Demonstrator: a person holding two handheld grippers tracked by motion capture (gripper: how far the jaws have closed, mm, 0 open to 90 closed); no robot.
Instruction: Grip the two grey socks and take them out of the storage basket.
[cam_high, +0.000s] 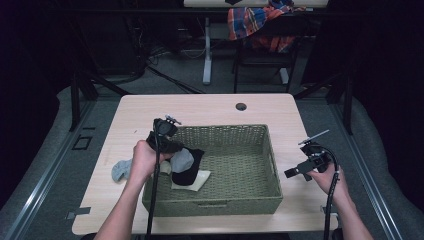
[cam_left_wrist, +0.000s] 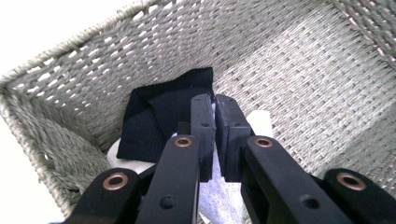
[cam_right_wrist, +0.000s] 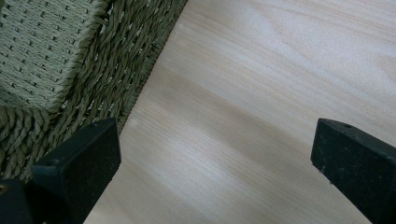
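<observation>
While left tool pinches grey sock, basket wall near, black sock beneath.

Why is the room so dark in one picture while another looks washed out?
High view: light falls on the table, surroundings near black. Left gripper view: the area outside the basket is blown out white, the jaws up close slightly soft. Right gripper view: evenly lit wood, jaws softly blurred.

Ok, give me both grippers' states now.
Left gripper: shut on a grey sock over the basket.
Right gripper: open, holding nothing, above the table.
</observation>
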